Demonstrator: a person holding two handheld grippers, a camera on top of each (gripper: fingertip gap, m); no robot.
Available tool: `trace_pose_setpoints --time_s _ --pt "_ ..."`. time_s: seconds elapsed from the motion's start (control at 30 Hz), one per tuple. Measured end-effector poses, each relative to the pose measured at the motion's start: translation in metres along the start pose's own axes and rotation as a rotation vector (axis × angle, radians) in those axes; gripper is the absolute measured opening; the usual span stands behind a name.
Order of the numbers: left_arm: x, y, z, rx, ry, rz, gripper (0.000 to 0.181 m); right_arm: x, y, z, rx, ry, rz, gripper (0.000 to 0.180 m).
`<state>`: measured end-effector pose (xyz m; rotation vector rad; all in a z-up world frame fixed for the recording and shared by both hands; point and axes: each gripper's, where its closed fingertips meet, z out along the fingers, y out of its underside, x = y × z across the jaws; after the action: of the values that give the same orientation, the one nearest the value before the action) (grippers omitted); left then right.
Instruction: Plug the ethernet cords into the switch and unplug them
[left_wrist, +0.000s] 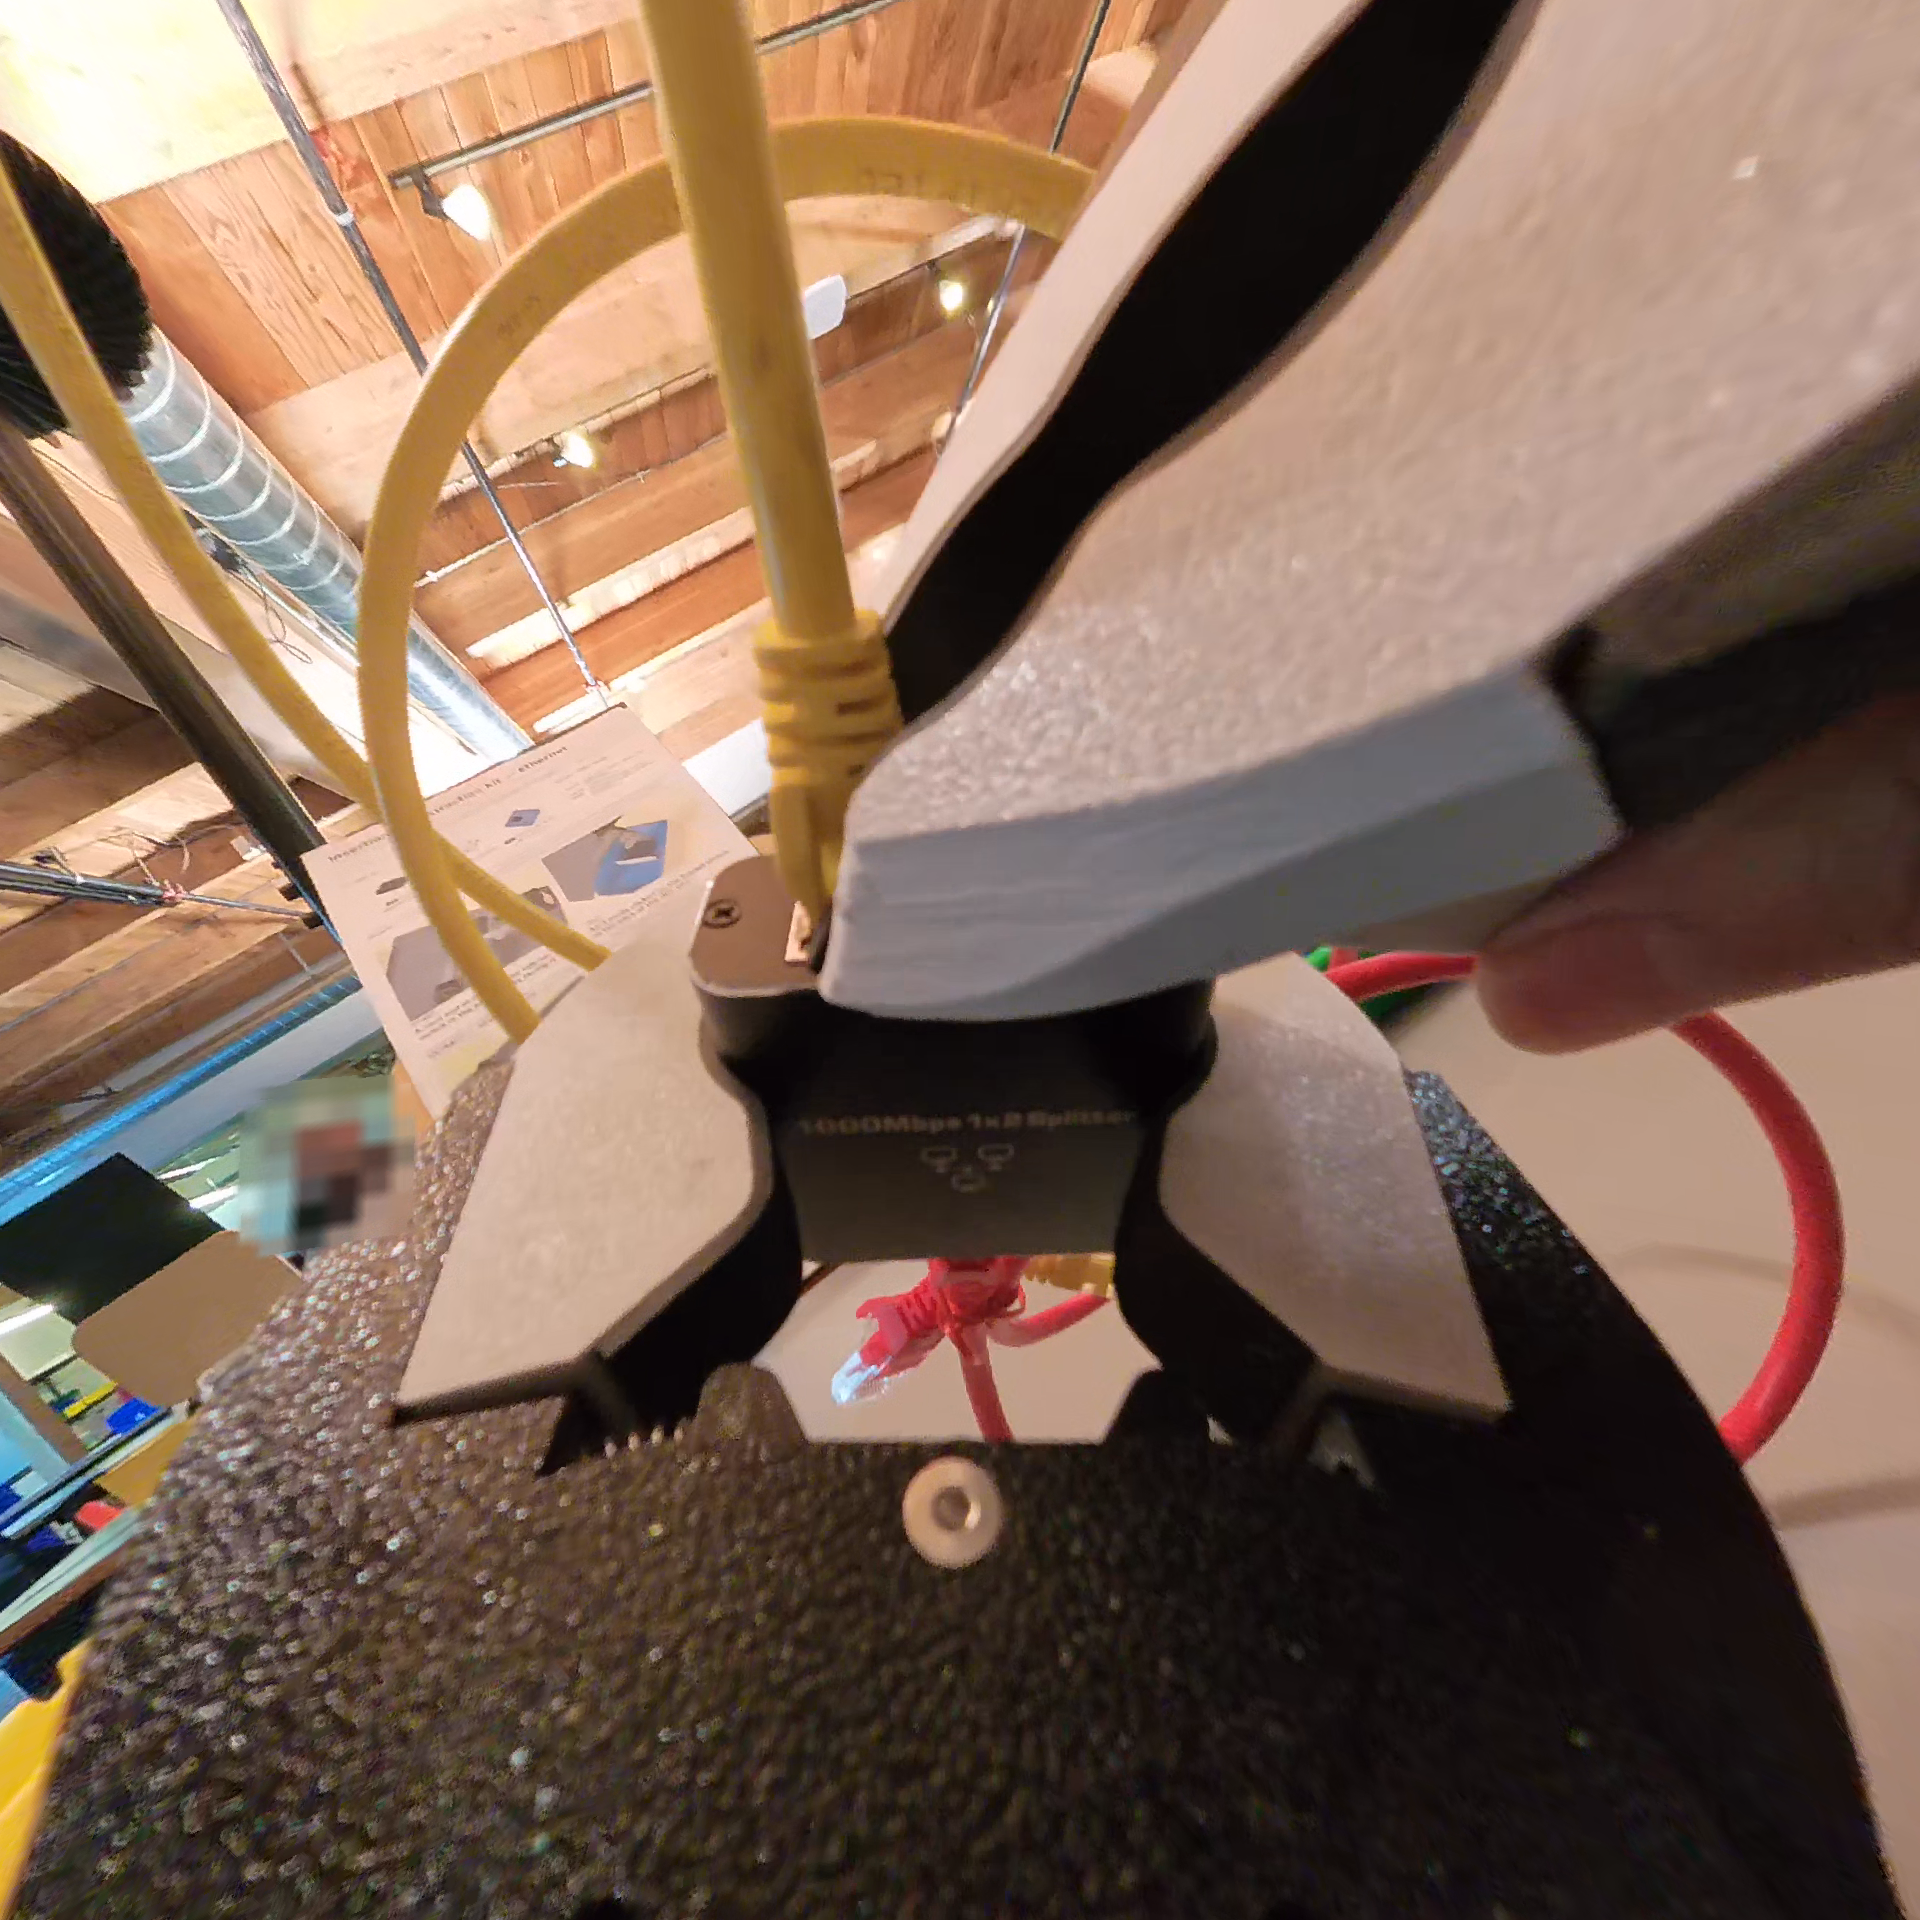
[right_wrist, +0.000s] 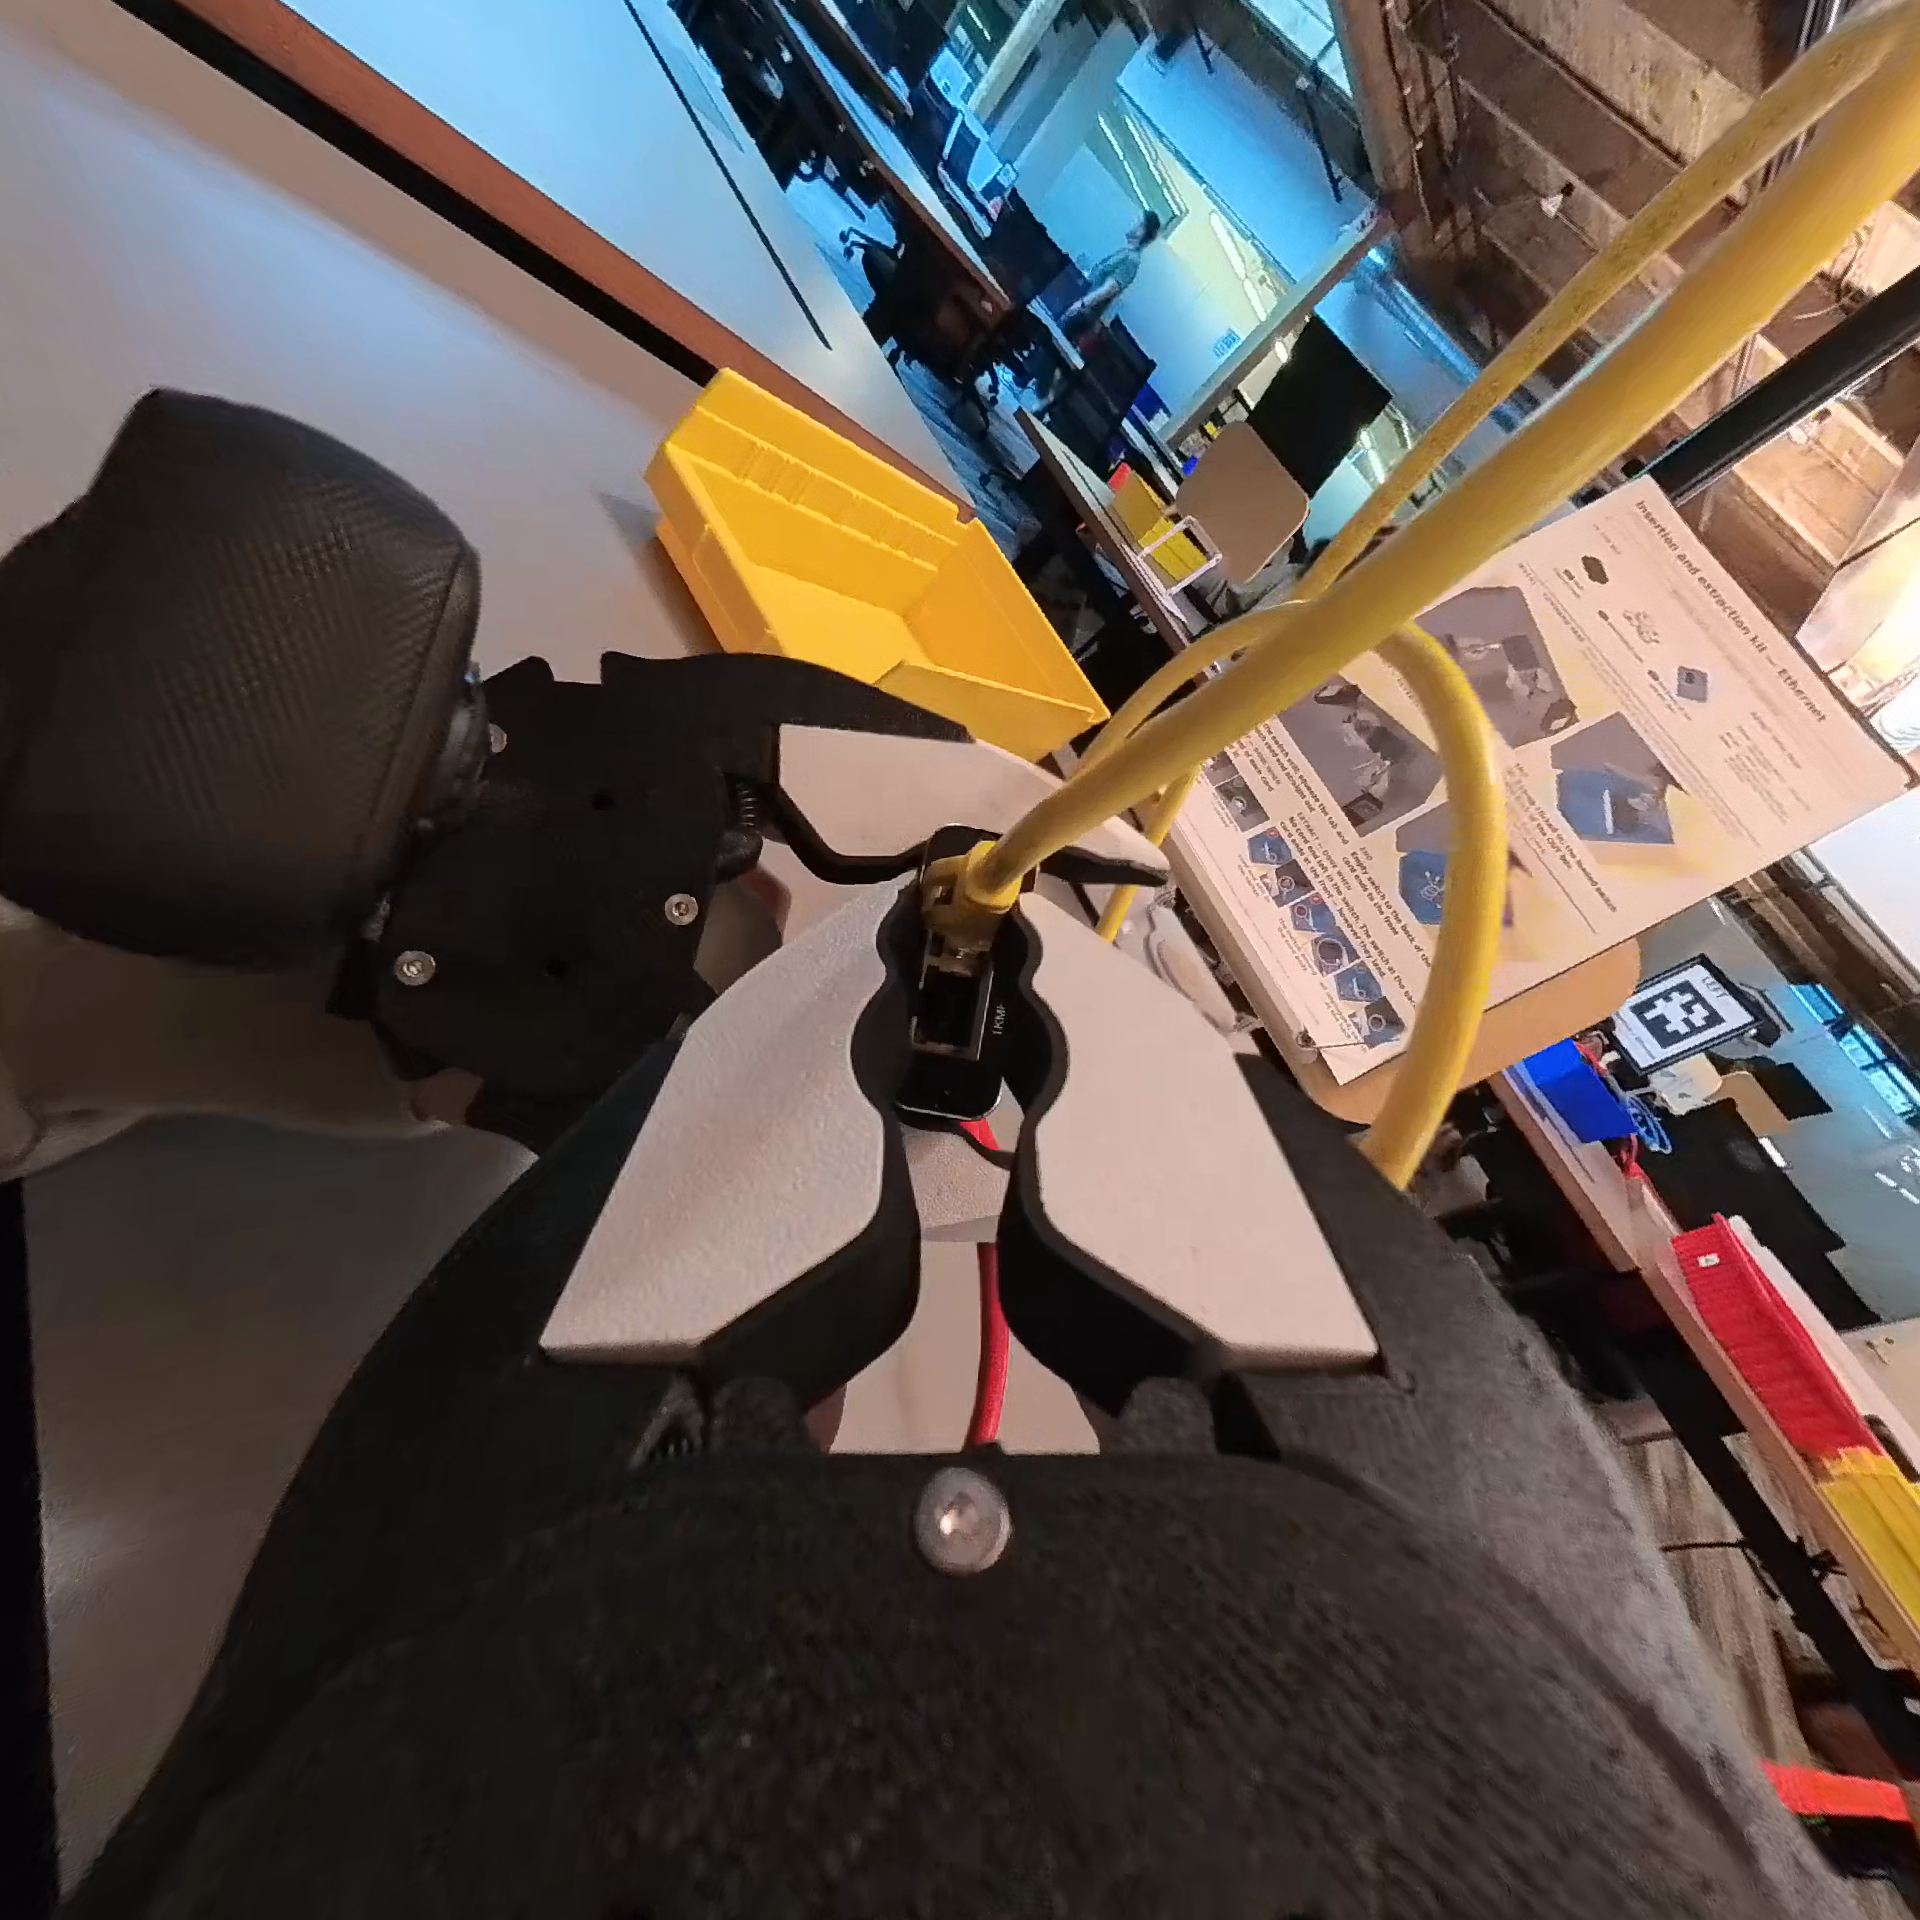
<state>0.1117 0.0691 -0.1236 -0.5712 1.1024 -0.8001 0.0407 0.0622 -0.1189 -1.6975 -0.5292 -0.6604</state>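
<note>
black switch (left_wrist: 961, 1164) clamped in left gripper (left_wrist: 951, 1174), yellow cord (left_wrist: 821, 727) plugged in

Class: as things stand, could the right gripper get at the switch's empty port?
Probably not. The right gripper straddles the switch, but the empty port sits beside the plugged yellow cord, facing the camera, and the gripper holds nothing to insert.

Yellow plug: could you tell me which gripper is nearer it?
Right: the right gripper pinches the yellow plug at its port; the left gripper clamps the switch just behind.
</note>
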Motion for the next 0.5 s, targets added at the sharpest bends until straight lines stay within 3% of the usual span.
trace_pose_setpoints --time_s 0.5 --pt "0.010 0.027 0.009 -0.155 0.099 -0.111 0.075 0.009 0.017 0.016 0.006 -0.017 0.144 0.015"
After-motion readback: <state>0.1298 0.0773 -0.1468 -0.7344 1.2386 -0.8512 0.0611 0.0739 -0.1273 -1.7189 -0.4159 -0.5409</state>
